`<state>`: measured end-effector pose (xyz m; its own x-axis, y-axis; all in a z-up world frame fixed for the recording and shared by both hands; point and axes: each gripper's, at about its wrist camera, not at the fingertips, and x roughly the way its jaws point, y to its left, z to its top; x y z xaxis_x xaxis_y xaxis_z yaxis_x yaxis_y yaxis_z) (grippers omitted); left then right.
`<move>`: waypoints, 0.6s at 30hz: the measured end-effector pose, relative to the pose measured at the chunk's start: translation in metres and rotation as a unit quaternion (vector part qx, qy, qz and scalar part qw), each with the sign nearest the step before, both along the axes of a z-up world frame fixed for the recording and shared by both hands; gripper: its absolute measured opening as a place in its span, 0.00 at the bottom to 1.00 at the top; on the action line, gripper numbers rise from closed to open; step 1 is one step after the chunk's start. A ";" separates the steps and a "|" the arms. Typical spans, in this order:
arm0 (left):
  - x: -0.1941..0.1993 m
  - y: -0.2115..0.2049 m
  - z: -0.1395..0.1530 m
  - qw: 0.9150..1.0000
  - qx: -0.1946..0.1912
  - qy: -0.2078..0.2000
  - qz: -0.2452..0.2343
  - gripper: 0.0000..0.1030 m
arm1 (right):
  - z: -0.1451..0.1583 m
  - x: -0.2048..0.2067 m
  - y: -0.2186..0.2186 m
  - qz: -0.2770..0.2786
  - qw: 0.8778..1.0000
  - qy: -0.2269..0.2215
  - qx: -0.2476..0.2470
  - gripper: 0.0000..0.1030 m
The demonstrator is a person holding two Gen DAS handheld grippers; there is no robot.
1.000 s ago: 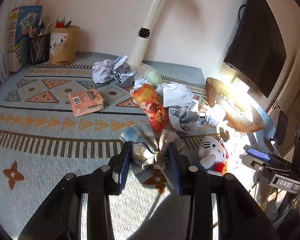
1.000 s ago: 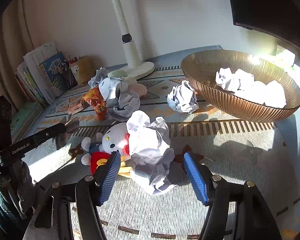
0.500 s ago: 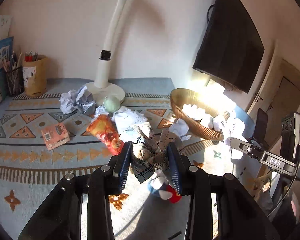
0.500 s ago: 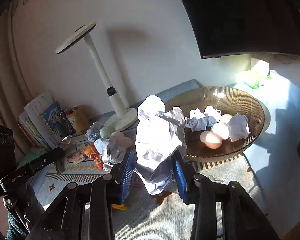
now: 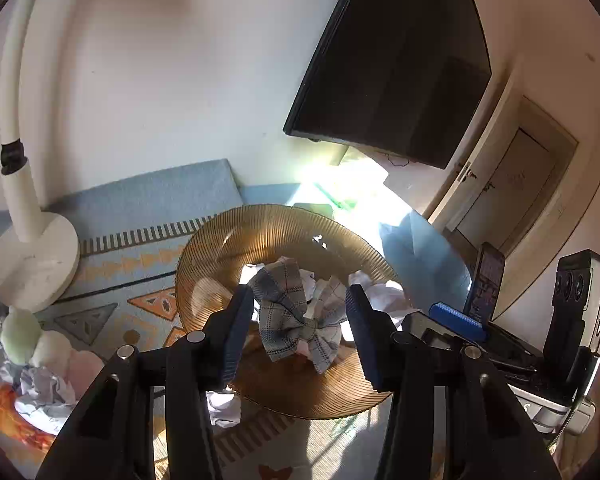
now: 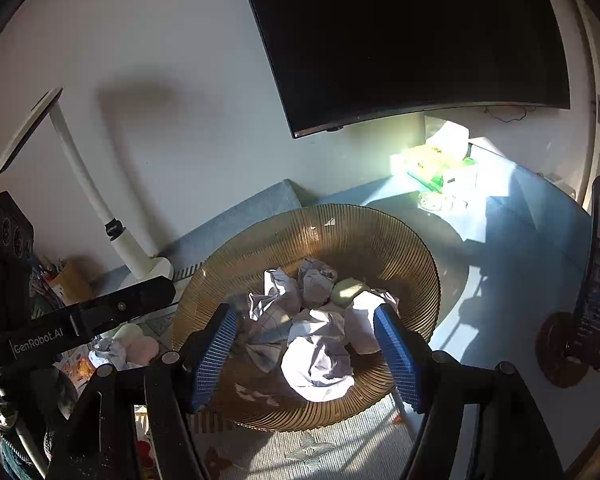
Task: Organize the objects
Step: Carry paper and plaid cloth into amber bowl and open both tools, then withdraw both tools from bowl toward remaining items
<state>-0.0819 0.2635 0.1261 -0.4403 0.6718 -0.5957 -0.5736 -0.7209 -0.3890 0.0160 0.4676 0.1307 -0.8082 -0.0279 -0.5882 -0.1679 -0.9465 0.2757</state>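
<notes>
Hovering over the ribbed bowl (image 5: 220, 256), the left gripper (image 5: 300, 320) spreads its jaws, plaid bow (image 5: 296, 320) loose between them; the right gripper (image 6: 306, 344) also widens (crumpled paper (image 6: 316, 360) below, unpressed).

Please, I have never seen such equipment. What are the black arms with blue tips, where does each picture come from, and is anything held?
No robot: a person holds a two-finger gripper in each hand, with a camera on each looking along its fingers. The left gripper is opening, with the plaid bow loose between its pads above the ribbed brown bowl. The right gripper is opening over crumpled paper lying in that bowl. Neither grips anything. A white lamp stands on the patterned mat.
</notes>
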 end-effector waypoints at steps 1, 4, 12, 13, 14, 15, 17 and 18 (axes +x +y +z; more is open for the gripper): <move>-0.003 0.000 -0.006 1.000 -0.006 -0.024 -0.004 0.44 | 0.000 0.005 0.005 0.000 1.000 0.006 -0.015 0.68; 0.011 -0.015 -0.008 1.000 -0.002 -0.022 0.004 0.44 | 0.009 0.023 0.003 -0.003 0.999 0.026 -0.020 0.68; 0.095 -0.127 0.034 0.989 0.018 0.094 0.115 0.45 | 0.040 0.065 -0.093 0.033 0.988 0.107 0.103 0.84; 0.107 -0.144 0.035 0.984 0.011 0.109 0.138 0.57 | 0.037 0.071 -0.106 0.025 0.986 0.122 0.113 0.95; 0.118 -0.161 0.035 0.979 0.005 0.123 0.162 0.85 | 0.032 0.074 -0.117 0.022 0.984 0.128 0.119 1.00; 0.128 -0.176 0.031 0.973 0.002 0.136 0.186 1.00 | 0.023 0.073 -0.129 0.029 0.985 0.121 0.121 1.00; 0.142 -0.206 0.019 0.963 -0.009 0.145 0.227 0.99 | -0.001 0.061 -0.150 0.079 0.988 0.084 0.106 1.00; 0.142 -0.216 0.010 0.961 -0.019 0.135 0.240 0.99 | -0.016 0.055 -0.159 0.096 0.988 0.068 0.099 1.00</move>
<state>0.0603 0.0478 0.1358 -0.8357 0.3324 -0.4372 -0.2472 -0.9385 -0.2410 0.0706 0.3087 0.1150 -0.8716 -0.0835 -0.4830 0.0456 -0.9949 0.0898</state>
